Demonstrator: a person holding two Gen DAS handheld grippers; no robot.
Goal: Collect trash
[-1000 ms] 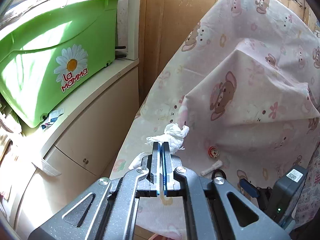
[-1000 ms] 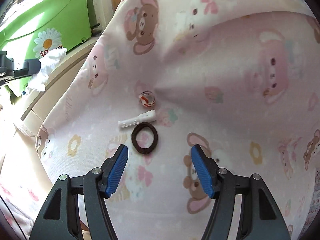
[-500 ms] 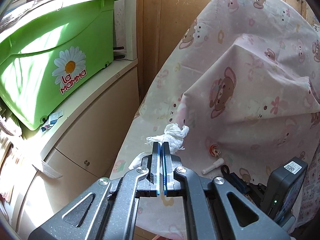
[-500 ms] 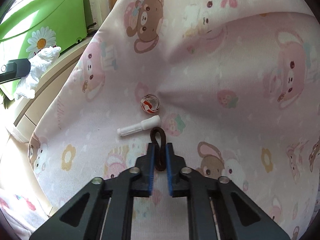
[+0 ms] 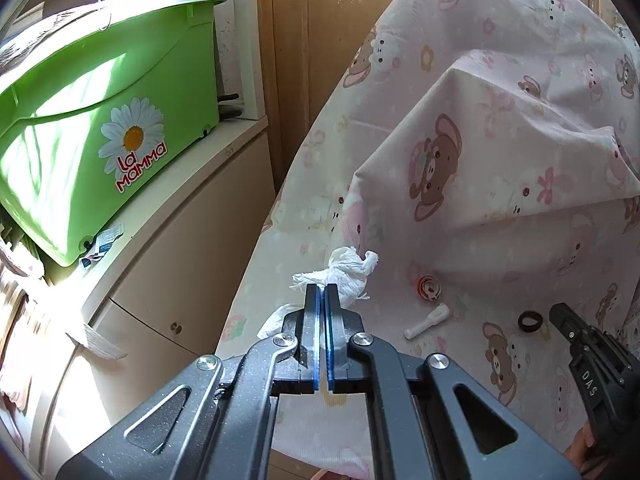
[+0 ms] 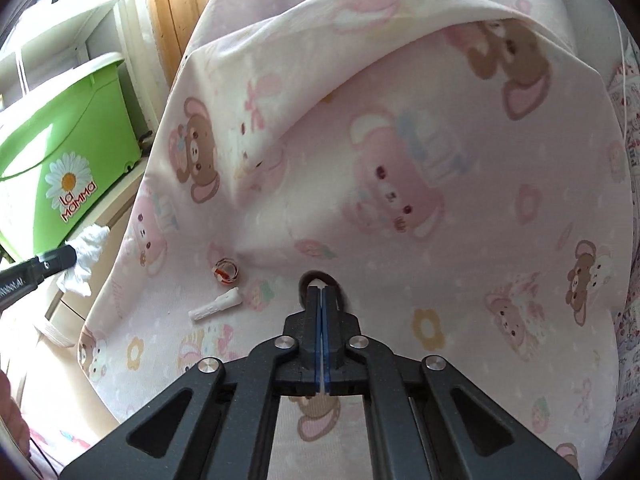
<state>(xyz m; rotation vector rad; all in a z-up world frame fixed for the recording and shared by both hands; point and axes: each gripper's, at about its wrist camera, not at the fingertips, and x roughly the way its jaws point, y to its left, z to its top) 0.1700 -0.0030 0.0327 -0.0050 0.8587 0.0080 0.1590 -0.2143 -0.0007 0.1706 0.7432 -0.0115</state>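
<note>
The right claw (image 6: pixel 321 289) is pinching the dark hair tie (image 6: pixel 320 278) at its tips; the left claw (image 5: pixel 321 288) is gripping crumpled tissue (image 5: pixel 347 272).

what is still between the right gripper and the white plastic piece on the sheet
Nothing on the sheet blocks it, but the right gripper is shut on the dark hair tie, so its jaws are occupied. The white plastic piece lies apart, beside the small cap.

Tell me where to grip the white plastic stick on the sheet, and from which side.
Grip the white stick across its thin middle, coming from above with jaws set crosswise to its length. It lies flat on the sheet, slanted, wider at the end nearest the small round cap, so the middle probably gives the steadiest pinch.
</note>
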